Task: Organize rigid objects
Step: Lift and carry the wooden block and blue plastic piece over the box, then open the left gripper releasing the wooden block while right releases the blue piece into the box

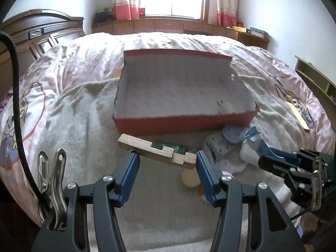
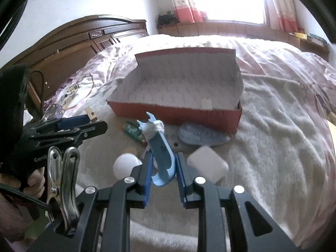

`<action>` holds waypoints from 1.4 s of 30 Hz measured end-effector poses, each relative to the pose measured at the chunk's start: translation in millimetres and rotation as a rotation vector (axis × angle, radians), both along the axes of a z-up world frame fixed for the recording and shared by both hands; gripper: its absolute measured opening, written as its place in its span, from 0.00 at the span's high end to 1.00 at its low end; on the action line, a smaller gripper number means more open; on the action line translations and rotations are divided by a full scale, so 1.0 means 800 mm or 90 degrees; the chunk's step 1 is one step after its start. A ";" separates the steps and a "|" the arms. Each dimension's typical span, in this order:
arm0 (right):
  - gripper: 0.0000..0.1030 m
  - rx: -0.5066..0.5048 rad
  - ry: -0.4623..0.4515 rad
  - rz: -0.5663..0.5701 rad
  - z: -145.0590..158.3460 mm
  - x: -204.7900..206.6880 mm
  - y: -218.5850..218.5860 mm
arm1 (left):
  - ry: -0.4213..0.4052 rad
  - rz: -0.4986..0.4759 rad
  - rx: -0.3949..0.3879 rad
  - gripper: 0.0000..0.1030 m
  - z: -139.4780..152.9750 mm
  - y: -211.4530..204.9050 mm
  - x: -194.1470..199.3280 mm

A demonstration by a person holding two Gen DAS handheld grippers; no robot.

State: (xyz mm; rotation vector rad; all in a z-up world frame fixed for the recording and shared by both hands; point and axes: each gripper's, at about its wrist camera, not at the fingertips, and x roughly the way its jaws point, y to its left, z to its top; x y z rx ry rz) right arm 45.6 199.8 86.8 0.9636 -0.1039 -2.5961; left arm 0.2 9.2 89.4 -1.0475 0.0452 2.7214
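A red cardboard box point(image 1: 182, 121), white inside and open on top, lies on the bed; the right wrist view shows the same box point(image 2: 176, 111). My left gripper point(image 1: 167, 157) is shut on a notched wooden block point(image 1: 157, 150), held lengthwise between the blue pads above the blanket in front of the box. My right gripper point(image 2: 162, 163) is shut on a light blue plastic tool point(image 2: 161, 147) with a white wad at its far end; in the left wrist view that tool point(image 1: 257, 140) sticks out at the right.
On the white blanket before the box lie a green packet point(image 2: 133, 131), a blue slipper sole point(image 2: 201, 135), a white ball point(image 2: 126, 164), a white square block point(image 2: 208, 166) and a round wooden disc point(image 1: 190, 179). A small white item point(image 1: 224, 107) sits inside the box. A wooden stick point(image 1: 298, 116) lies at right.
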 end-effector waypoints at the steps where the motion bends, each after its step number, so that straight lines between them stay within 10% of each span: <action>1: 0.78 -0.005 0.001 0.001 0.002 -0.004 0.001 | 0.000 0.002 0.000 0.46 0.002 0.001 -0.003; 42: 0.78 -0.036 -0.008 -0.055 0.005 -0.172 0.037 | -0.031 0.002 0.014 0.46 -0.003 0.042 -0.160</action>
